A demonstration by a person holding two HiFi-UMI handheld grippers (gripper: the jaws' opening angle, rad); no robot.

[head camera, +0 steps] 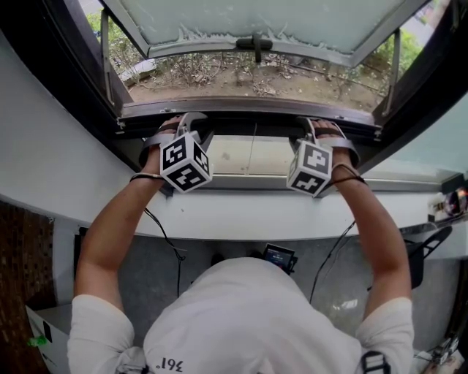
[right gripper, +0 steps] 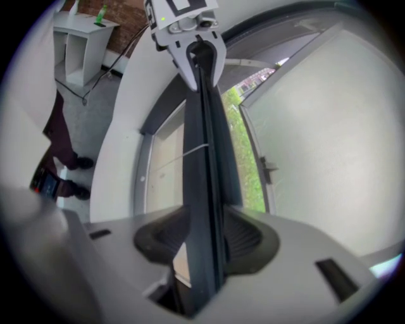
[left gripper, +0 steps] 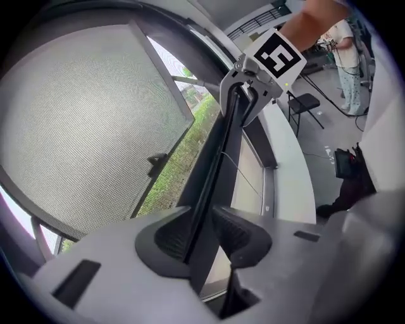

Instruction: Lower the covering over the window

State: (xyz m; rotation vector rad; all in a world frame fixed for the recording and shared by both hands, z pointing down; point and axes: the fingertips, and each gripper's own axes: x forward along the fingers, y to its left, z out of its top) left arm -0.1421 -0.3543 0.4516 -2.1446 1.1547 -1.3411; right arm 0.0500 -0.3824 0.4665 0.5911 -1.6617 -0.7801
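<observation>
1. Gripping the covering's dark bar [head camera: 252, 128]: the left gripper [left gripper: 201, 235] has its jaws pressed onto the bar from both sides.
2. The right gripper [right gripper: 205, 237] is clamped on the same bar further along, well apart from the left.
3. The bar runs level across the window opening, low down and just beyond the white ledge [head camera: 241, 213].
4. A pale panel [head camera: 252, 155] shows between the two grippers.
5. The window sash [head camera: 256, 18] is swung outward, with greenery beyond.
6. Both of the person's arms are stretched forward.

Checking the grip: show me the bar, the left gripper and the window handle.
bar [right gripper: 202, 158], right gripper view, its middle stretch.
left gripper [left gripper: 201, 216], left gripper view, between its fingertips.
window handle [head camera: 254, 45], head view, its dark stem.
</observation>
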